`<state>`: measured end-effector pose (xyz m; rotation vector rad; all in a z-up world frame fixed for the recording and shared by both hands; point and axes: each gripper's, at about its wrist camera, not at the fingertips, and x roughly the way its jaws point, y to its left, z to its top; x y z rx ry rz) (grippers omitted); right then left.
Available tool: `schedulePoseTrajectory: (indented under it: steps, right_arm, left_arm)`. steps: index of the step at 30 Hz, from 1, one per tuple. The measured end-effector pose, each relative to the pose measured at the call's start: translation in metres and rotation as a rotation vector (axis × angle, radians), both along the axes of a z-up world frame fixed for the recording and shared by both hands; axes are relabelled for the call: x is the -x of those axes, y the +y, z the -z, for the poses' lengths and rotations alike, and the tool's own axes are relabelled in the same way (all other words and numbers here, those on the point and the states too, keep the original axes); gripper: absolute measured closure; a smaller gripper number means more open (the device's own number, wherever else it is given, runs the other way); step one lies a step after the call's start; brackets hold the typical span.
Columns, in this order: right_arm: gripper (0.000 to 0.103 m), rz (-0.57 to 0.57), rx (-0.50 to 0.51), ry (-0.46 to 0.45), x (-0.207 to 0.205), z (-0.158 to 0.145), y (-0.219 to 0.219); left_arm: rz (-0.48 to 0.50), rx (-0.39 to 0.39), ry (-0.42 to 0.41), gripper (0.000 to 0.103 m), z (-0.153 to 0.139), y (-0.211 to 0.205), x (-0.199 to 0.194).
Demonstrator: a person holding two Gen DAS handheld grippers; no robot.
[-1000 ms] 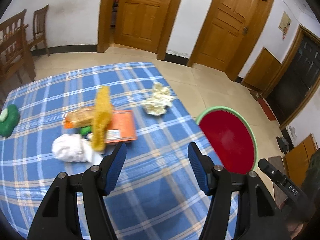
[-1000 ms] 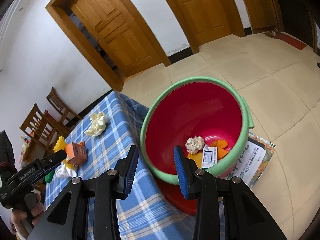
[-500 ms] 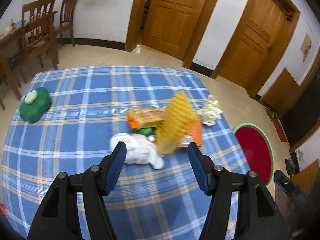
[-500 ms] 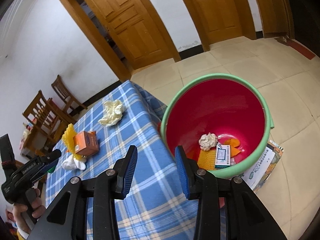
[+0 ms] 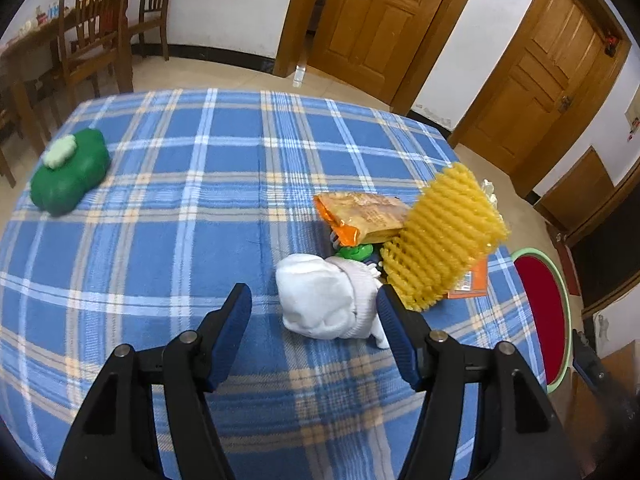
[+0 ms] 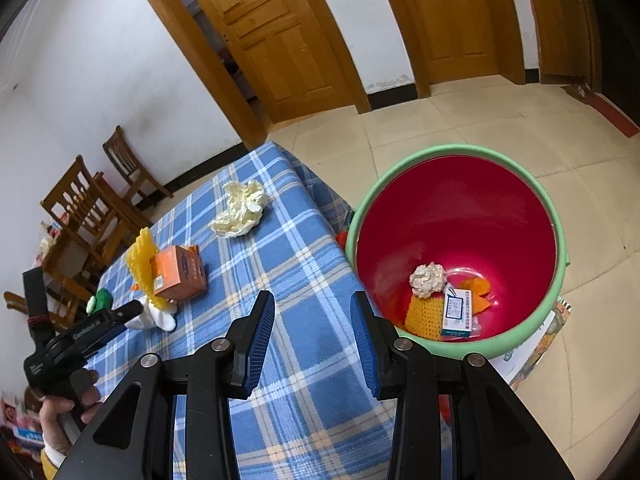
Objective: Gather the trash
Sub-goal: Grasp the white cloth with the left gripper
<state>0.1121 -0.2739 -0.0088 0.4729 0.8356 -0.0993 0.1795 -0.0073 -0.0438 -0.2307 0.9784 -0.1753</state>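
Between the parted fingers of the left gripper (image 5: 314,314), which grip nothing, a white crumpled wad (image 5: 326,298) lies on the blue checked tablecloth (image 5: 192,184), nearer the right pad. Just behind it, yellow foam netting (image 5: 444,236) leans upward (long axis tilted toward the far right) over an orange wrapper (image 5: 362,212). Only the right wrist view shows the right gripper (image 6: 314,336), jaws partly open and empty, the orange box (image 6: 180,272), crumpled paper (image 6: 240,210), and the red bin's (image 6: 456,216) contents.
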Motion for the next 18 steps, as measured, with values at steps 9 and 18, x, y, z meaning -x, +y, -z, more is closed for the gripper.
schedulePoseTrajectory:
  steps: [9,18]
  right_arm:
    - [0.063,-0.020,0.007,0.011,-0.008,0.004,0.013]
    - [0.063,-0.050,0.013,0.023,-0.014,0.008,0.028]
  left_arm:
    - [0.034,0.060,0.010,0.038,0.015,-0.003,-0.007]
    - [0.054,0.124,-0.011,0.069,0.015,0.005,-0.001]
